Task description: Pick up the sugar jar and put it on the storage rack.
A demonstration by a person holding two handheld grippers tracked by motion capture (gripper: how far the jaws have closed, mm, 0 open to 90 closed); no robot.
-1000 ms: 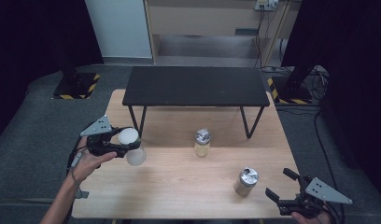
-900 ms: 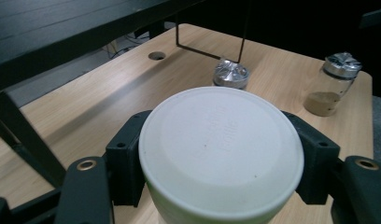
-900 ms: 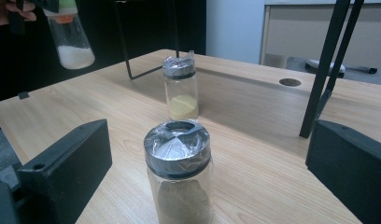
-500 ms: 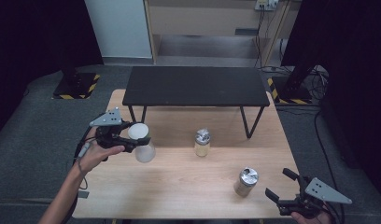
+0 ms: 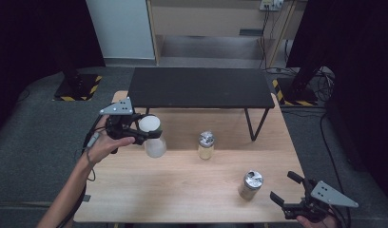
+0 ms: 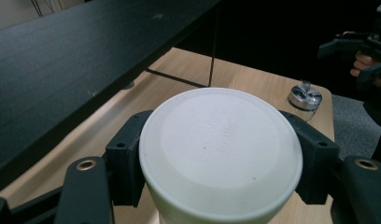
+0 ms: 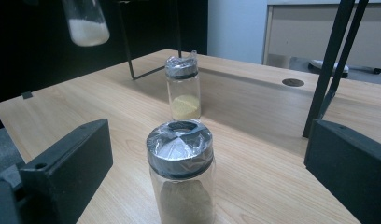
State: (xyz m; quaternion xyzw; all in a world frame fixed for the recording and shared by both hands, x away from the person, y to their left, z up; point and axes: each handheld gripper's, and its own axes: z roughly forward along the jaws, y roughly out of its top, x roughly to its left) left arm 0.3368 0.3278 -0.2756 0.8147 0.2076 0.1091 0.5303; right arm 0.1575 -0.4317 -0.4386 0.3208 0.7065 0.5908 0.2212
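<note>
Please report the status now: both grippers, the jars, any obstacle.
Left gripper shut on white-lidded jar, lifted. Right gripper open, beside brown jar. Yellow jar mid-table. Black shelf close behind.

The left gripper (image 5: 145, 132) has moved up and away from the person, toward the black shelf (image 5: 200, 88), carrying the white-lidded jar (image 5: 152, 138) with it. A second ago the jar was lower and nearer the worktop's (image 5: 182, 180) left edge; now it hangs higher and farther right, closer to the jar with yellow powder (image 5: 206, 145), and leans a bit
</note>
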